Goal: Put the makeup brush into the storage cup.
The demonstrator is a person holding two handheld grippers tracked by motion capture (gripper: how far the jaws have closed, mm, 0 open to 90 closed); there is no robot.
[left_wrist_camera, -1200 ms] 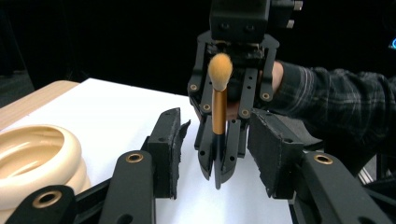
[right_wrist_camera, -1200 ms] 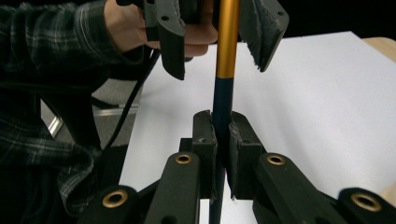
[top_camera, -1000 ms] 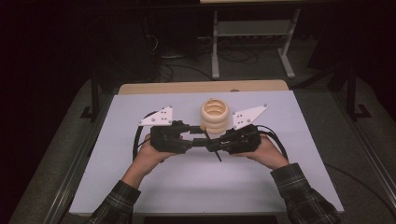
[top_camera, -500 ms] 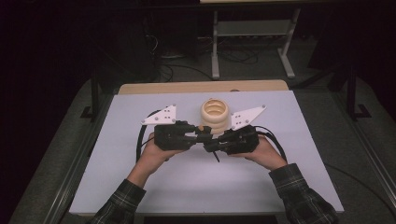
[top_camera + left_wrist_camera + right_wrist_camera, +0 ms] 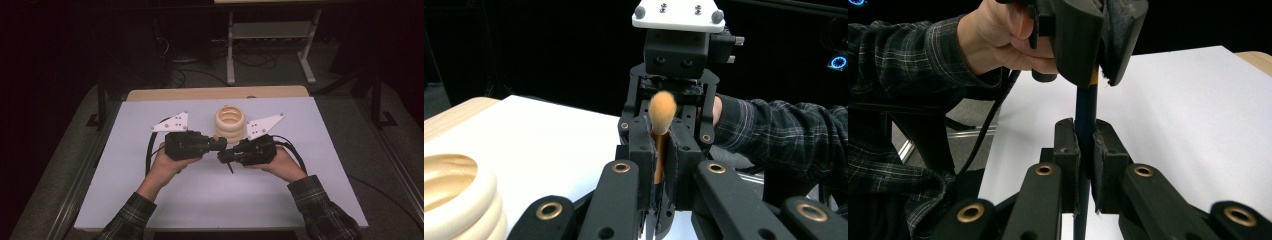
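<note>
Brush (image 5: pixel 661 131) clamped in both tools (image 5: pixel 214 143) (image 5: pixel 226 155), stacked wooden rings (image 5: pixel 230 123) just behind, on white table (image 5: pixel 200 195).

The slim makeup brush with a dark handle, an orange-gold collar and a soft tuft of tan bristles (image 5: pixel 661 107) is held off the white table, lying roughly level above the table's middle and nearer its far edge than its near one. Its bristle end sits clamped at the collar in the left gripper (image 5: pixel 220 144), whose jaws have just been closing on it. Its dark handle (image 5: pixel 1085 115) is pinched in the right gripper (image 5: pixel 224 156), the two grippers meeting nose to nose.
</note>
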